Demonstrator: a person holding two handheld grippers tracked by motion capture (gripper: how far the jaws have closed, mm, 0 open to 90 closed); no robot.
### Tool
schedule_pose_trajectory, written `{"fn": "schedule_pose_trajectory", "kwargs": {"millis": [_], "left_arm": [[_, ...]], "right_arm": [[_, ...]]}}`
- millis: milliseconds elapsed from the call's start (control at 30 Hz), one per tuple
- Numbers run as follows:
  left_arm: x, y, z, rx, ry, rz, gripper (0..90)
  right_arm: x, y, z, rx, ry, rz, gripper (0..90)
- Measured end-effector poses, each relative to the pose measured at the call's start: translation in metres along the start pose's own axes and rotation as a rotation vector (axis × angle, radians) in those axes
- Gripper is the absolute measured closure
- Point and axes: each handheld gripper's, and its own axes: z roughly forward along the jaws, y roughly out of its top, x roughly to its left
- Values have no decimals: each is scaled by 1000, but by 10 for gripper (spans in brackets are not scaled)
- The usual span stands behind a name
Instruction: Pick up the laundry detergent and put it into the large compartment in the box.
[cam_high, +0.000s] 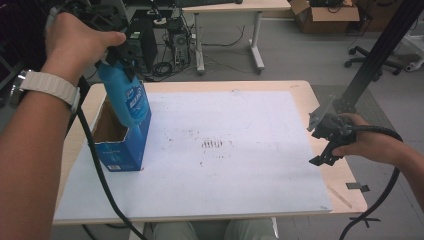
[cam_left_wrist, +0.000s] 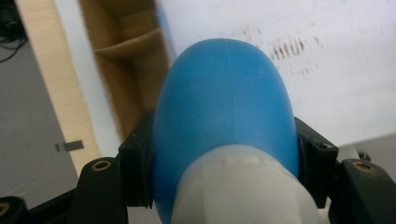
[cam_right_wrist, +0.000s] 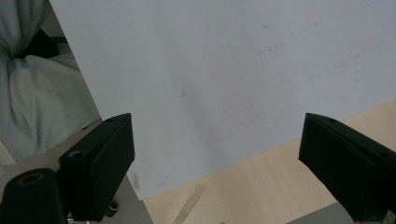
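Now left gripper clamps blue bottle above box; right gripper fingers spread, empty.

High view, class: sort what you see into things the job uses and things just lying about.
In use:
blue bottle
blue carton
left hand-held gripper, shut on the bottle

Lying about:
cardboard box
office chair
far desk
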Motion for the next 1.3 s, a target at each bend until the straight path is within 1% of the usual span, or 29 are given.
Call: {"fn": "schedule_pose_trajectory", "kwargs": {"millis": [33,67,100,133,167,200,233,267,333,367,467,500,533,633,667,733,767,800,900,933,967,1000,1033,1067,1100,1167,1200,1233,1300], "left_arm": [[4,1,-1,-3,5,-14,375],[4,1,-1,-3,5,-14,375],[10,1,-1,-12,13,-36,375],[10,1,-1,-12,13,-36,375],[15,2,-1,-23,21,-55,375],[19,3,-1,-28,27,-60,375],[19,3,-1,-28,27,-60,375],[24,3,0,-35,33,-73,375],[27,4,1,-40,37,-77,375],[34,4,4,-50,46,-82,375],[43,5,12,-56,63,-89,375],[43,5,12,-56,63,-89,375],[47,6,17,-62,75,-100,375],[50,6,22,-60,84,-101,375],[52,6,26,-56,88,-104,375],[57,6,34,-60,81,-118,375],[59,7,38,-52,76,-120,375],[59,7,38,-52,76,-120,375],[61,6,47,-59,75,-127,375],[62,6,55,-52,72,-129,375],[62,6,55,-52,72,-129,375],[64,6,62,-48,71,-127,375],[64,6,62,-48,71,-127,375],[65,6,71,-32,69,-125,375],[65,6,71,-32,69,-125,375],[68,4,83,-23,71,-127,375],[68,4,83,-23,71,-127,375],[69,3,91,-23,76,-128,375],[71,2,99,-15,79,-125,375]], "right_arm": [[0,1,0,-1,0,-1,105],[0,1,0,-1,0,-1,105],[0,1,1,1,2,1,105],[0,1,1,1,2,1,105],[0,2,2,5,2,2,105],[0,2,2,5,4,1,105],[0,2,2,5,4,1,105],[-1,2,3,5,5,3,105],[-1,2,3,5,5,4,105],[-1,2,3,6,5,7,105],[-2,1,3,4,3,12,106],[-2,1,3,4,3,12,106],[-3,1,4,5,4,14,105],[-4,0,6,18,7,18,106],[-4,0,6,18,7,18,106],[-4,1,6,15,6,22,105],[-4,1,6,13,7,24,105],[-4,1,6,13,7,24,105],[-5,2,8,21,10,23,105],[-5,2,9,23,11,26,106],[-5,2,9,23,9,25,105],[-5,2,9,22,10,24,105],[-5,2,9,22,10,24,105],[-5,3,9,23,11,25,106],[-5,3,9,23,11,25,106],[-5,3,10,23,12,27,106],[-5,3,10,23,12,27,106],[-5,2,11,26,12,29,106],[-5,1,12,27,14,30,106]]}}
